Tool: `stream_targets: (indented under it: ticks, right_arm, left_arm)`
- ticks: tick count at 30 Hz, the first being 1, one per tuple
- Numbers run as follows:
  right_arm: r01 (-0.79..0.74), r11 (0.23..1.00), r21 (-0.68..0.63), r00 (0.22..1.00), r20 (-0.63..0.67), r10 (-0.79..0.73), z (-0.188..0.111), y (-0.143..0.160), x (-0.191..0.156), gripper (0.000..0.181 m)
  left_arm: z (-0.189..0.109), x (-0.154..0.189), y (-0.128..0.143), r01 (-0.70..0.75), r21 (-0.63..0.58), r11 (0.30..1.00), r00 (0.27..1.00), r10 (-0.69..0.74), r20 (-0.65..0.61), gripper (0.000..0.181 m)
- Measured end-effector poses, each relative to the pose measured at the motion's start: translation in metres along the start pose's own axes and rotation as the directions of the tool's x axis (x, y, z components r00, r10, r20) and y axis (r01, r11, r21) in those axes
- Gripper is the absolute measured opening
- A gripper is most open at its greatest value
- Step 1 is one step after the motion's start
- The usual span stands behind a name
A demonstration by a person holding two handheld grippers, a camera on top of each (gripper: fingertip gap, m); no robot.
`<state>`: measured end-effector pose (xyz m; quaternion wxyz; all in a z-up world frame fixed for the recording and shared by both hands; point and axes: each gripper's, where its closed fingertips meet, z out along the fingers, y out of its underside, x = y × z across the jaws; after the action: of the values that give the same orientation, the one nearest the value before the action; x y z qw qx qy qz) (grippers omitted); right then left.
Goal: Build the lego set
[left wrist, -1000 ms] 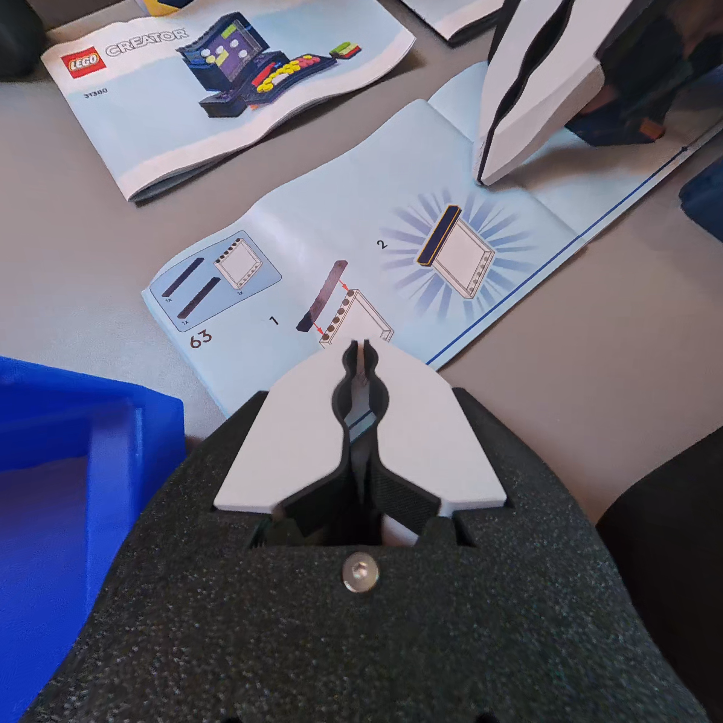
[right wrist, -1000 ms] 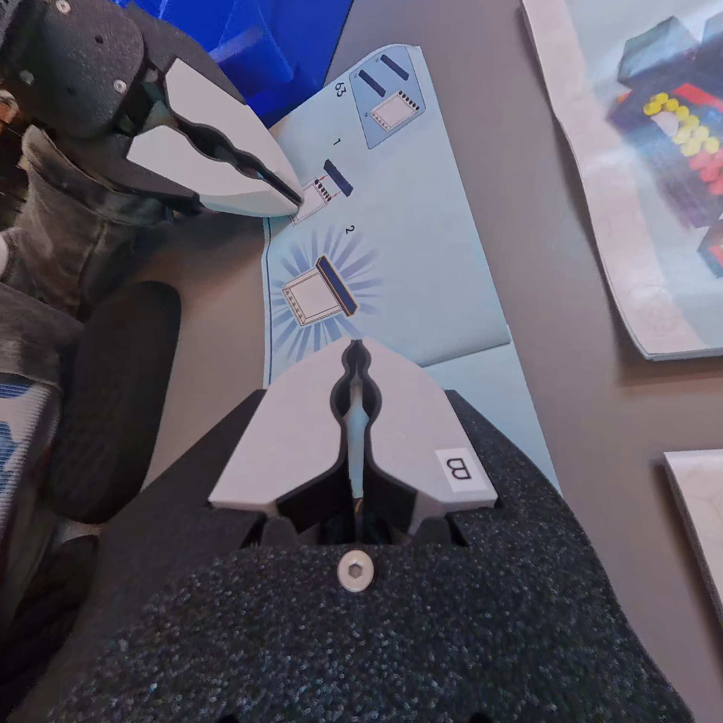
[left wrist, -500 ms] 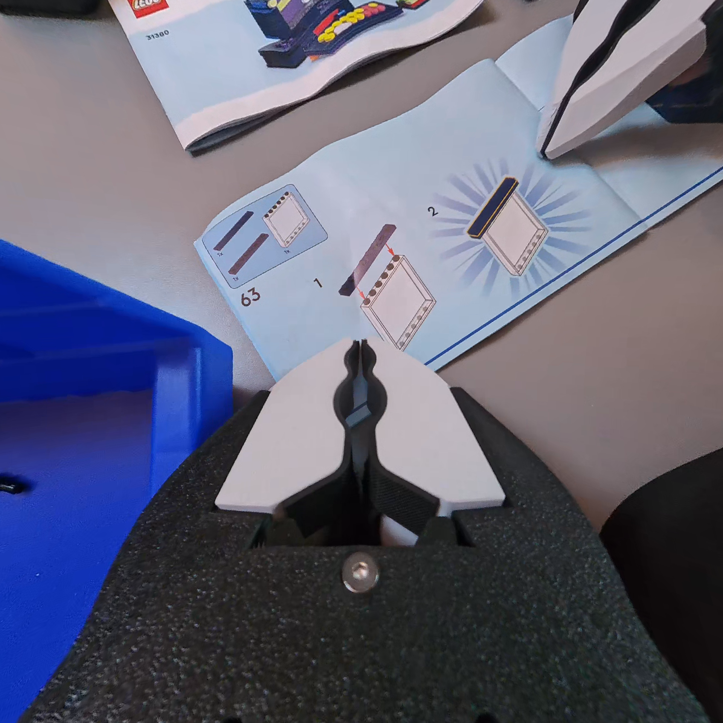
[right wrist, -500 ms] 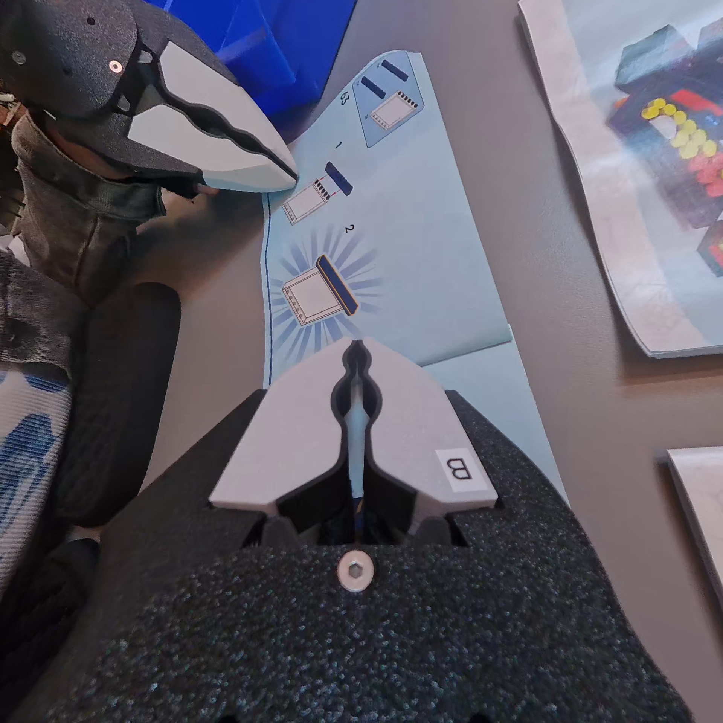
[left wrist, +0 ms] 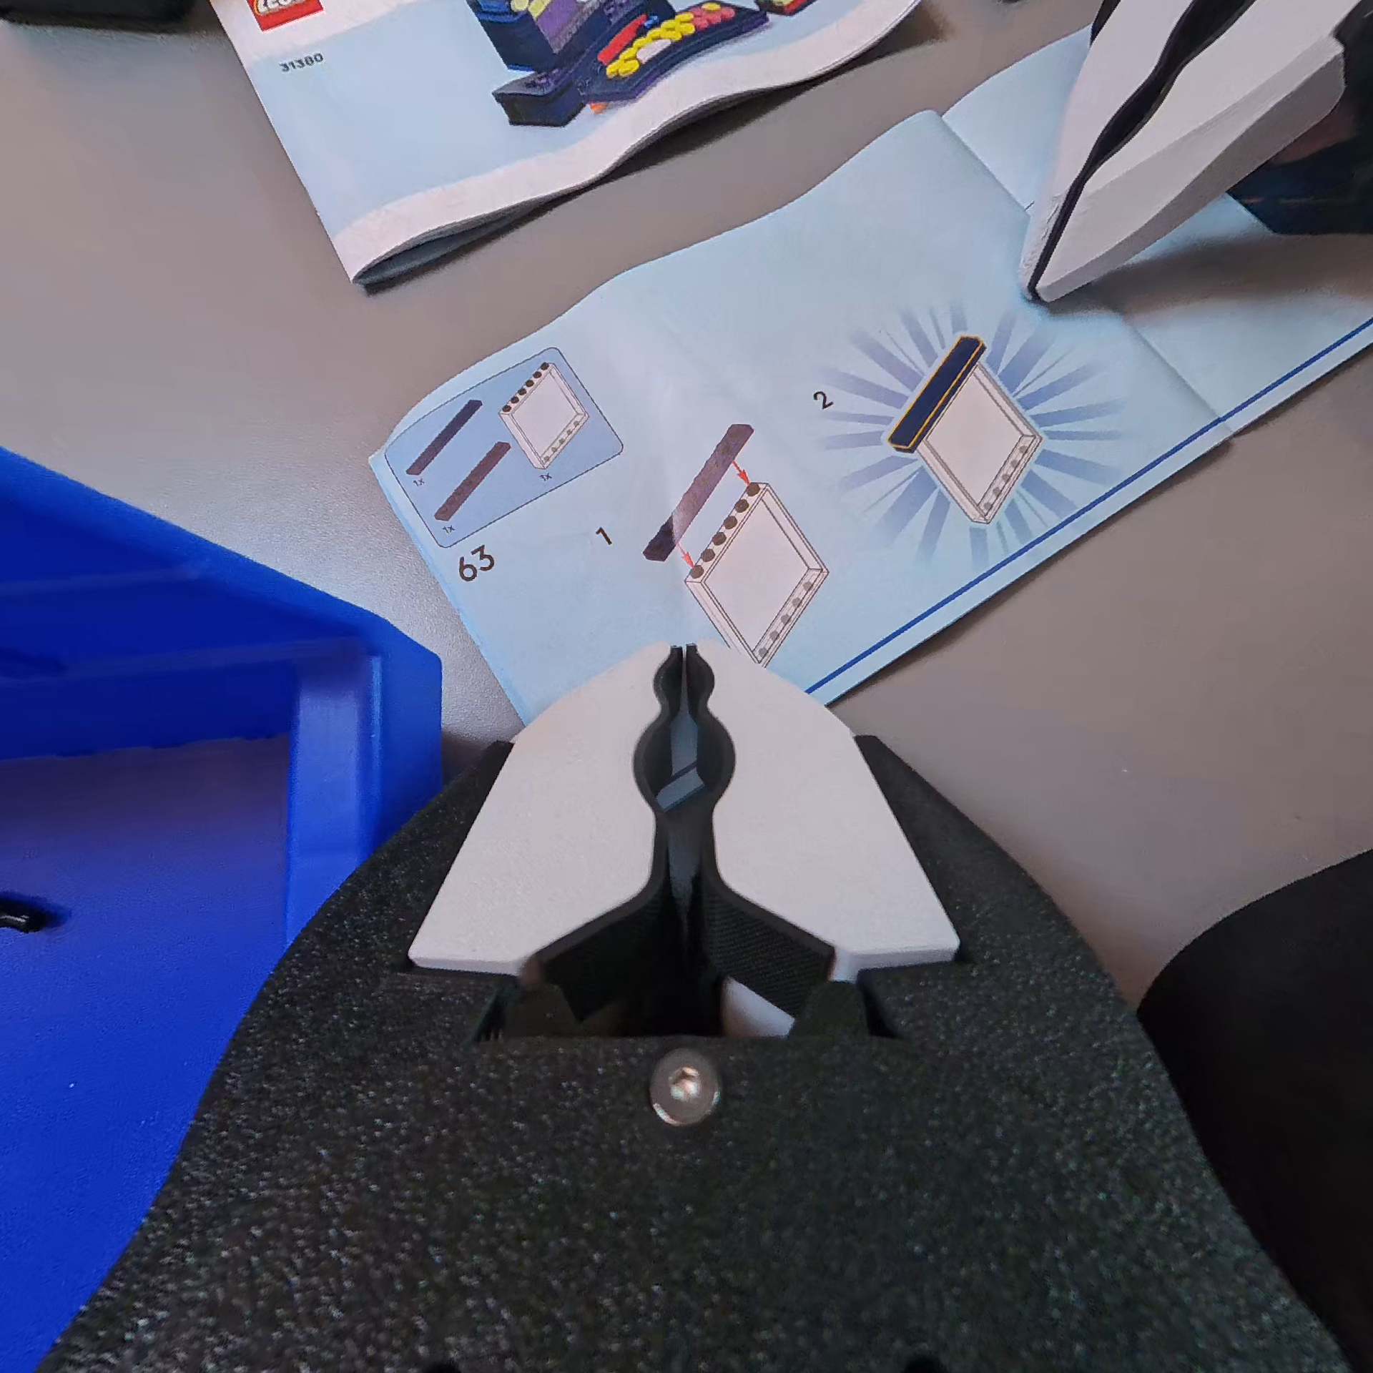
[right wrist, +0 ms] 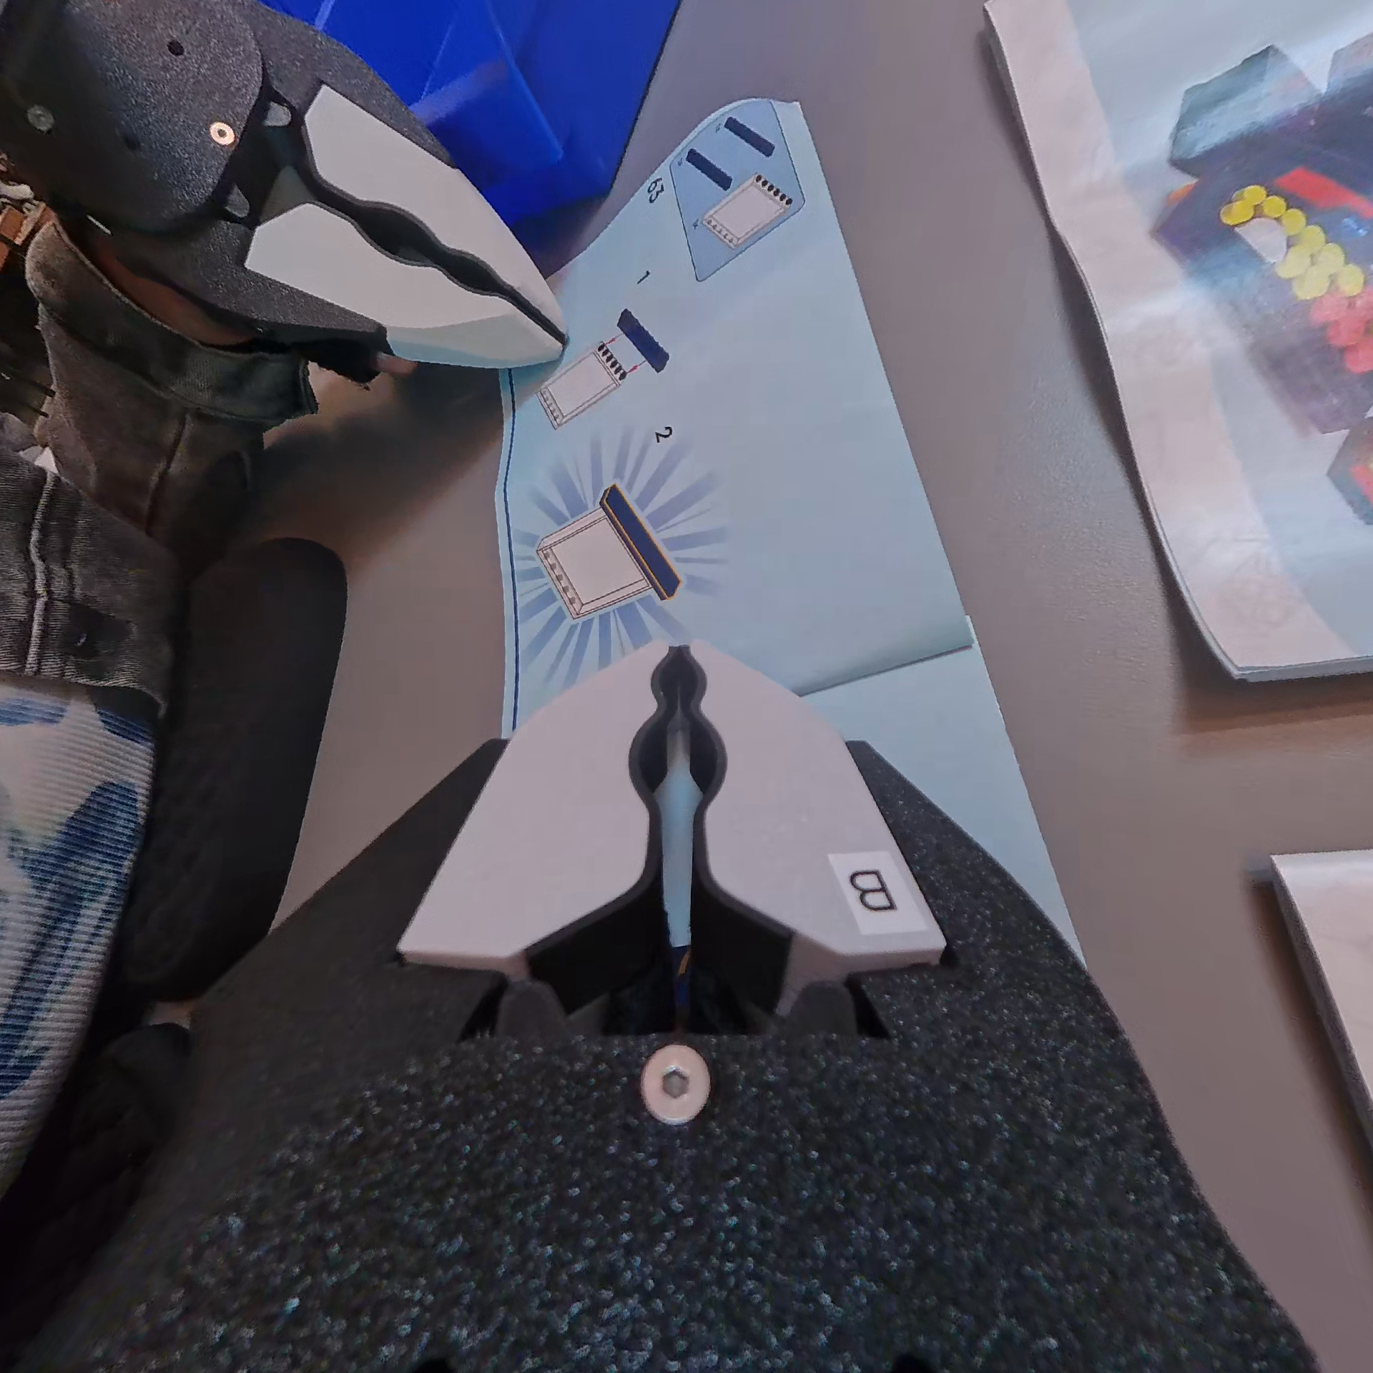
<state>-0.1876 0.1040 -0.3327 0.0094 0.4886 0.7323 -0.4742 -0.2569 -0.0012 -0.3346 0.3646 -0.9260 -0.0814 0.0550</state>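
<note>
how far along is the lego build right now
Nothing built shows. The light blue open instruction booklet lies flat on the grey table, showing a frame-and-strip step. Both the left gripper and right gripper are shut, apparently empty. Picking pieces, perhaps from the blue plastic bin, remains.

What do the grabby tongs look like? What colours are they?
Both tongs have speckled black bodies with a silver screw in the middle. Their two pale grey fingers are pointed, with black wavy inner edges. The right one carries a small white sticker. A grey denim sleeve shows behind the left.
</note>
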Motion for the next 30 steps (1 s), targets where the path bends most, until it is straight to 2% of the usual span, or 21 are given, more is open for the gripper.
stream_targets:
  ticks: [18,21,23,24,26,28,30]
  right_arm:
    - [-0.015,1.000,-0.008,1.000,-0.002,0.015,0.001,0.000,0.000,0.000]
    - [0.035,0.995,-0.092,0.996,-0.081,-0.042,-0.005,-0.001,-0.004,0.000]
    - [0.135,0.987,-0.091,0.976,-0.157,-0.148,-0.020,-0.017,-0.027,0.000]
    - [0.178,0.982,-0.056,0.968,-0.172,-0.185,-0.031,-0.028,-0.045,0.014]
    - [0.243,0.970,0.017,0.953,-0.190,-0.236,-0.059,-0.042,-0.083,0.026]
    - [0.293,0.951,0.095,0.930,-0.257,-0.261,-0.094,-0.042,-0.108,0.040]
    - [0.301,0.939,0.167,0.901,-0.372,-0.222,-0.141,-0.029,-0.110,0.052]
  left_arm:
    - [0.000,0.000,0.000,-0.031,-0.004,1.000,0.999,0.031,0.016,0.000]
    - [0.003,0.001,-0.003,-0.045,0.021,0.999,0.999,0.045,0.007,0.000]
    - [0.004,0.001,-0.004,-0.032,0.036,0.999,0.999,0.032,0.002,0.000]
    - [0.004,0.001,-0.004,-0.031,0.035,0.999,0.999,0.031,0.008,0.000]
    - [0.003,0.001,-0.004,-0.054,0.021,0.998,0.998,0.053,0.038,0.000]
    - [0.003,0.001,-0.004,-0.089,0.003,0.996,0.993,0.088,0.074,0.000]
    - [0.003,0.001,-0.004,-0.095,-0.003,0.996,0.991,0.095,0.099,0.000]
